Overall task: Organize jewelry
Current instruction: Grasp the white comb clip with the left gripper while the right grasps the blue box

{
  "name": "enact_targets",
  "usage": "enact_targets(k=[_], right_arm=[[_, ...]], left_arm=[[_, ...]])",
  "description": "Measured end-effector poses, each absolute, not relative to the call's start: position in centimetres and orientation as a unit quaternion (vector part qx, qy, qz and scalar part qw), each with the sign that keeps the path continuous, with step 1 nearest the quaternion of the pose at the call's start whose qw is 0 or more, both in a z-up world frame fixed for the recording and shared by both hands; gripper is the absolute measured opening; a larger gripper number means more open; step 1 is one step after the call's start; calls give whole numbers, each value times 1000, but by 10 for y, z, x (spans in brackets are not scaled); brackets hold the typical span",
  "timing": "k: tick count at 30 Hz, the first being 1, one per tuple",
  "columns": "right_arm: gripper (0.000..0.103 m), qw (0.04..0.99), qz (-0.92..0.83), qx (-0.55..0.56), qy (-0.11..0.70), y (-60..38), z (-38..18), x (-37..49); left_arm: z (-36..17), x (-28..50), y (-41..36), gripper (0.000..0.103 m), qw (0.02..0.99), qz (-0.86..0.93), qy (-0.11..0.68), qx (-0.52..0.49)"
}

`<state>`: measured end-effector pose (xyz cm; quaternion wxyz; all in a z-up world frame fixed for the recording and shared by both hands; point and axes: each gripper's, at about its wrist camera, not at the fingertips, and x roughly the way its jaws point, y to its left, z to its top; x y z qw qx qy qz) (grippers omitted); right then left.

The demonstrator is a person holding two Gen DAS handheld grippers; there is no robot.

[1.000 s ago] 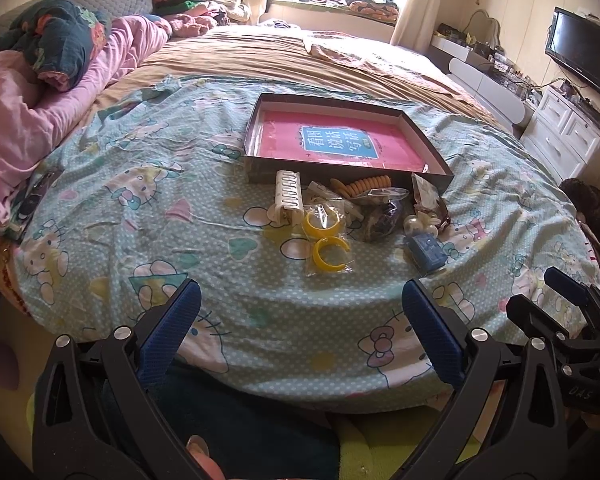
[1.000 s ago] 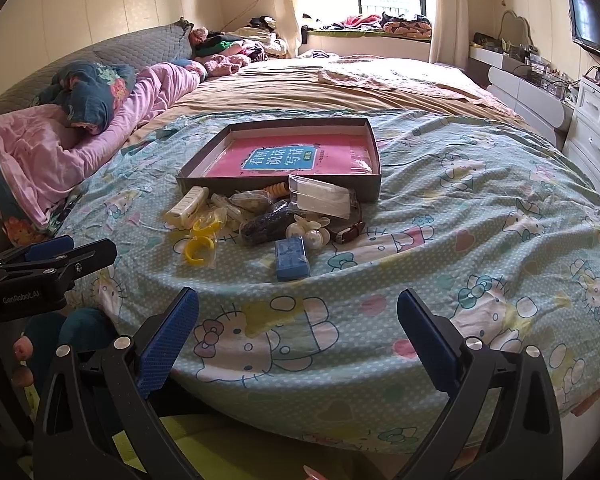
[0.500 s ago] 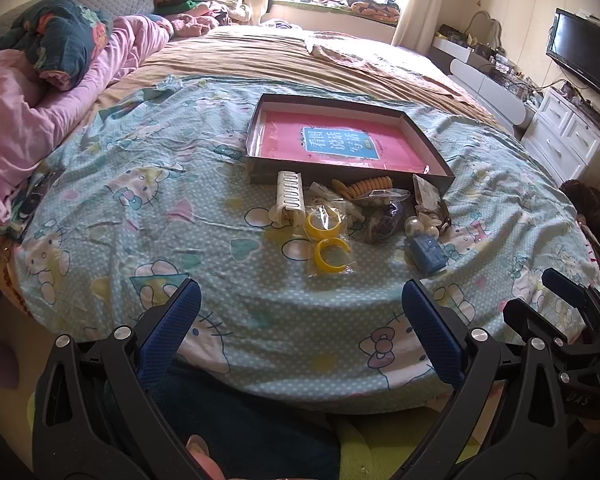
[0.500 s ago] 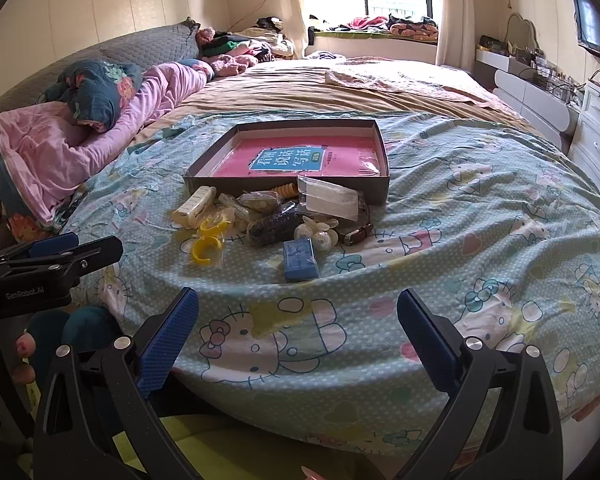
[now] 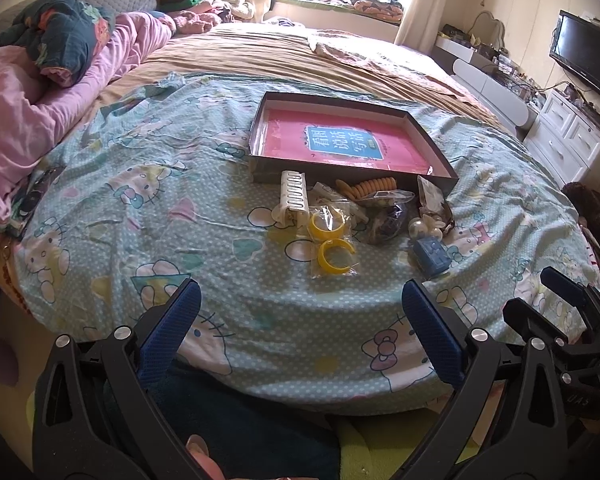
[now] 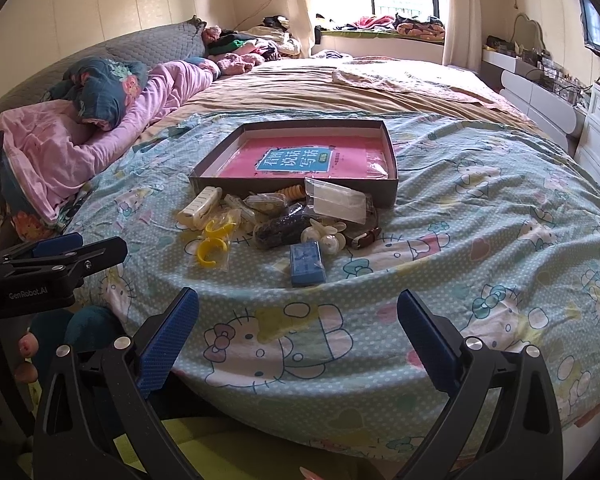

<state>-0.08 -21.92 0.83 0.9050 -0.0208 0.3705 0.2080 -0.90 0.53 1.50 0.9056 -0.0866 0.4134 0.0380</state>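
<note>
A pile of jewelry lies on the cartoon-print bedspread in front of a shallow dark box (image 5: pixel 256 148) (image 6: pixel 392 192) with a pink book inside. In the pile: a bag of yellow bangles (image 5: pixel 334 248) (image 6: pixel 212 246), a cream hair comb (image 5: pixel 294 196) (image 6: pixel 200 202), a small blue box (image 5: pixel 432 254) (image 6: pixel 307 262), a dark beaded bag (image 6: pixel 282 226), pearl pieces (image 6: pixel 324 236) and a clear packet (image 6: pixel 338 200). My left gripper (image 5: pixel 300 316) and right gripper (image 6: pixel 298 322) hang open at the bed's near edge, short of the pile, both holding nothing.
Pink and dark bedding (image 5: pixel 40 80) is heaped at the left. White drawers (image 5: pixel 568 140) and a TV (image 5: pixel 588 56) stand at the right. The bed's rounded edge drops off just under both grippers. A person's toes (image 6: pixel 27 346) show at lower left.
Both grippers have drifted slightly toward the bed; the pile looks a little closer. Nothing on the bedspread has moved.
</note>
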Motion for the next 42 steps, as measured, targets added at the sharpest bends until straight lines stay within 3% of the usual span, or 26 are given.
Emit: enact_targets(k=[28, 42], right_arm=[[99, 894, 230, -11, 384, -195, 6, 61], [99, 886, 203, -6, 416, -205, -20, 88]], left_arm=[[-1, 43, 56, 94, 882, 77, 445, -132], [-13, 91, 48, 94, 874, 51, 464, -134]])
